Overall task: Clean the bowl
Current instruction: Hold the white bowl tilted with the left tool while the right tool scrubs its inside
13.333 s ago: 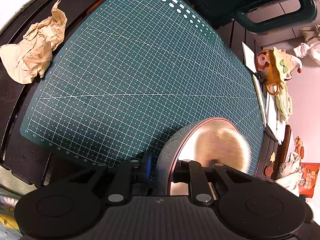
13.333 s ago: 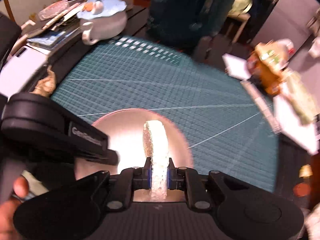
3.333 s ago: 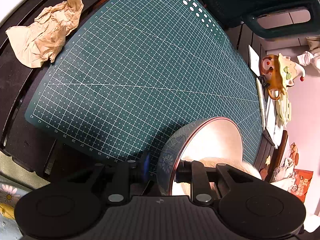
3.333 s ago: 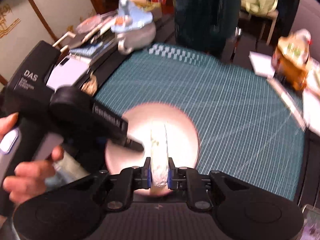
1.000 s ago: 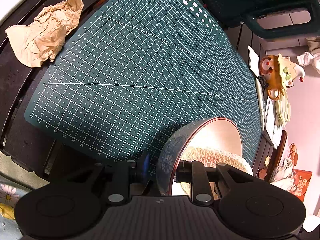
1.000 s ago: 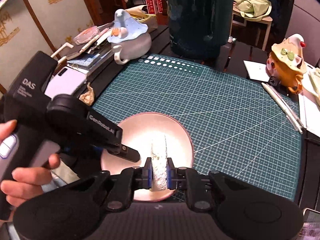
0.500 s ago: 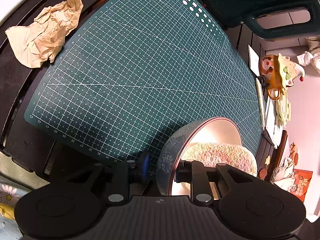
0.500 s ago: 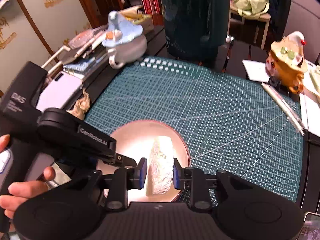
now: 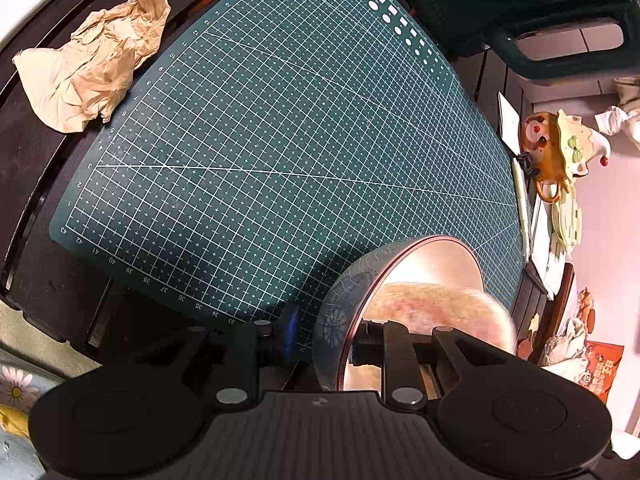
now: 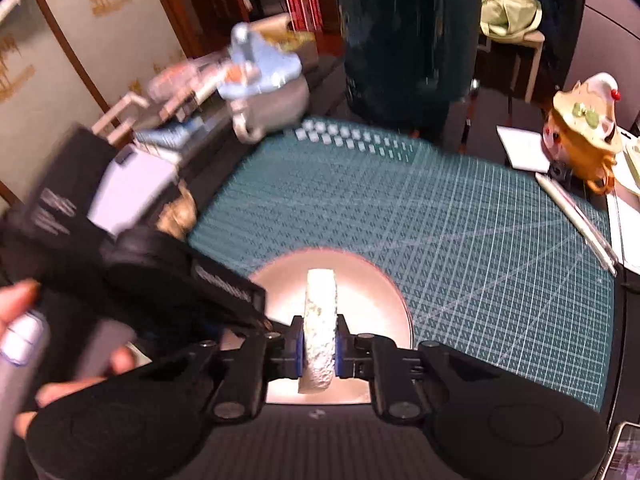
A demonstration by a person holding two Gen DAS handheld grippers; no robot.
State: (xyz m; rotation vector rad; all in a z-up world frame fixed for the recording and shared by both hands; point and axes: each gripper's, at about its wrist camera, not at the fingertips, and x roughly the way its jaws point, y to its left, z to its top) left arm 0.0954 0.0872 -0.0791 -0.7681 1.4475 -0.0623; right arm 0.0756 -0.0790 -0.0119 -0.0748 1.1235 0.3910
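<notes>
A bowl [image 9: 352, 300] with a blue patterned outside, a red rim and a pale inside stands on the green cutting mat [image 9: 280, 140] near its front edge. My left gripper [image 9: 324, 340] is shut on the bowl's near wall, one finger outside and one inside. A pale sponge [image 9: 436, 308] shows blurred inside the bowl. In the right wrist view the bowl [image 10: 368, 300] lies below my right gripper [image 10: 319, 352], which is shut on the sponge [image 10: 320, 320], held on edge inside the bowl. The left gripper's black body [image 10: 160, 288] and a hand [image 10: 24, 320] sit at the left.
Crumpled brown paper [image 9: 92, 72] lies left of the mat. A dark green kettle [image 9: 520, 12] stands behind it, and a blue-lidded teapot [image 10: 264, 92] at the back left. At the right sit an orange figurine [image 9: 560, 152], a pen [image 10: 576, 216] and papers [image 10: 524, 148].
The sponge has shifted inside the bowl and now shows blurred in the left wrist view. The right gripper's jaws, wider half a second ago, are tight on it again. The bowl stays put.
</notes>
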